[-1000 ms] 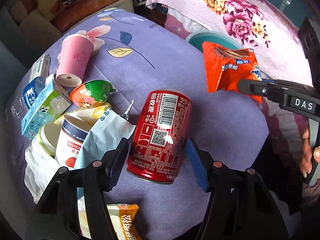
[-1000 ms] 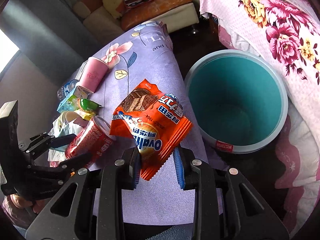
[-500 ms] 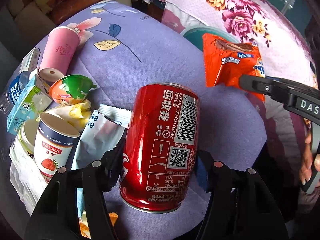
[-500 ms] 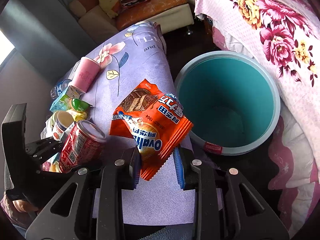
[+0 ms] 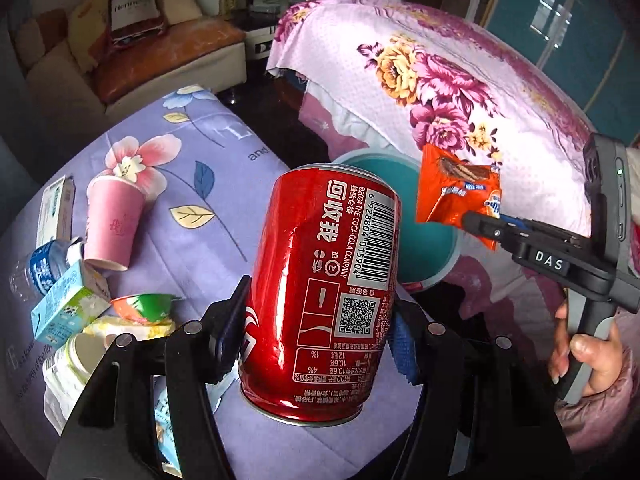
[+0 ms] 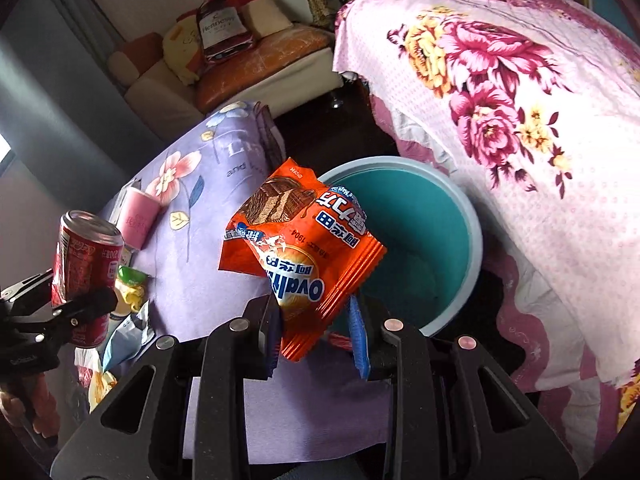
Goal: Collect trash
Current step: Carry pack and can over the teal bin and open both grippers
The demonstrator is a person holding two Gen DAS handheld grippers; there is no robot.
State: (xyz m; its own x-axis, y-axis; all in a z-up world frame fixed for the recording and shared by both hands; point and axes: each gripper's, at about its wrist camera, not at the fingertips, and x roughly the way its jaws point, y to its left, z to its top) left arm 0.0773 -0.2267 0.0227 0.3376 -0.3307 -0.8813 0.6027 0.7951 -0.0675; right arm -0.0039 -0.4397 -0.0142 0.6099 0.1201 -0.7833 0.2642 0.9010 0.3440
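A: The red can looks like thin metal, glossy, with bright streaks of glare down its smooth side.

B: And the orange snack packet is shiny plastic film, crinkled, with a serrated crimped edge.

A: The teal bin seems smooth plastic, fairly matt inside.

B: The lilac tablecloth is woven cloth, matt, with a fine ribbed texture.

A: The pink cup looks like matt paper. The small blue carton is printed card, slightly glossy.

B: The floral bed cover is soft, dimpled fabric.

A: The gripper bodies are matt black plastic with small metal screw heads.
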